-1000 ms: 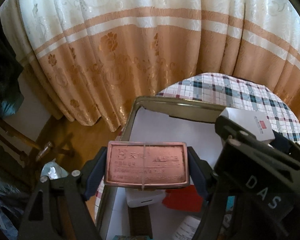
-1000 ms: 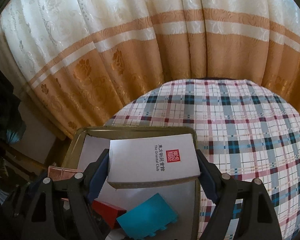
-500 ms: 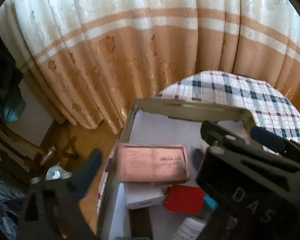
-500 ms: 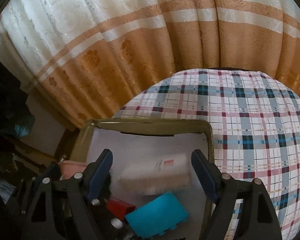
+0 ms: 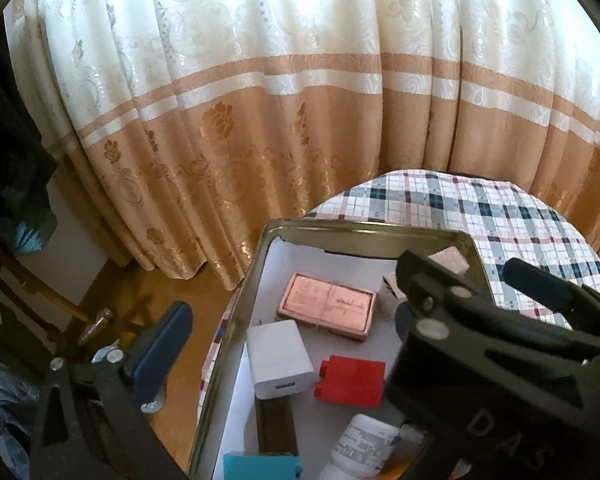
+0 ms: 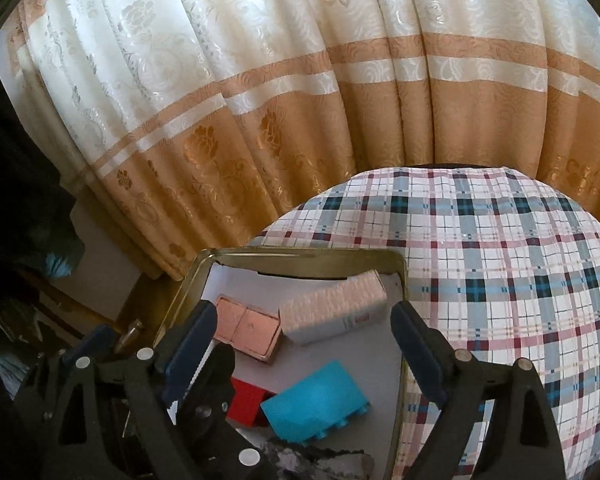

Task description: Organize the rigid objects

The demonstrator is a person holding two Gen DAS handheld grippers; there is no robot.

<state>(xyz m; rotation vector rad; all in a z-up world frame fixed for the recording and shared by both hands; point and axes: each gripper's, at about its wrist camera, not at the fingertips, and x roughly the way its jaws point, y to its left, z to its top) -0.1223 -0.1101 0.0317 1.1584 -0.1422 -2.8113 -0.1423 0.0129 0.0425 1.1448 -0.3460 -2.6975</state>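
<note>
My left claw [image 5: 284, 344] stood spread as wide as it goes, with nothing between its fingers; in its own view only one blue pad [image 5: 162, 350] showed, at the lower left, while the other side was hidden behind my right claw [image 6: 302, 346], whose black body filled the lower right. My right claw's jaws were opening, two blue pads showing in its own view, and they pressed on nothing. Below both claws lay one metal tin [image 5: 236, 320] with a white floor, sitting on one plaid tablecloth [image 6: 500, 280]. In the tin I counted, from the left view, one copper-pink flat box [image 5: 327, 311] near the middle, bound by a thin band, one white charger block [image 5: 279, 360] just below it, one red brick [image 5: 350, 380] to the right of that, one dark brown bar [image 5: 277, 426] under the charger, one white bottle [image 5: 360, 446] at the bottom edge and one teal brick [image 5: 260, 468] at the bottom. From the right view, one pale pink patterned box [image 6: 334, 306] lay tilted against the tin's upper right corner, just beside the copper box and touching it at one end as far as I could tell. One cream and tan curtain [image 6: 300, 100] filled the upper half of both views.
</note>
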